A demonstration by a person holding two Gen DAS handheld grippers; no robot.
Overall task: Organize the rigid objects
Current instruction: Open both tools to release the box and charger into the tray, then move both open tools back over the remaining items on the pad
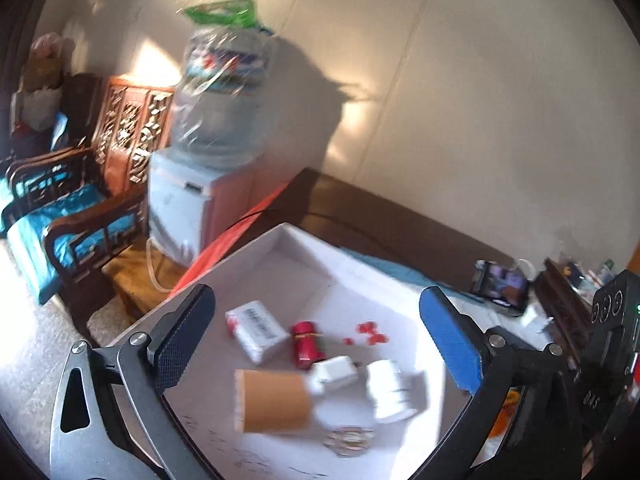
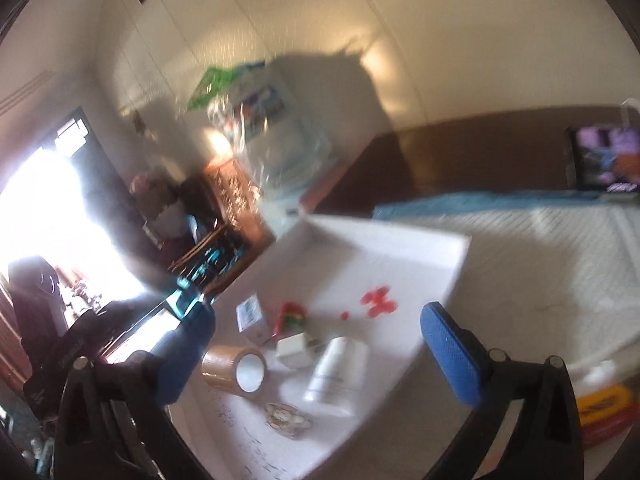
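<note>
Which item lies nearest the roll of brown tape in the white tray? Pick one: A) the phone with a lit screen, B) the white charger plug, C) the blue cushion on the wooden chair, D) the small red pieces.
B: the white charger plug lies right beside the roll of brown tape inside the white tray, while the small red pieces sit farther back in the tray.

Tray's (image 1: 224,268) far half bare — near cluttered
</note>
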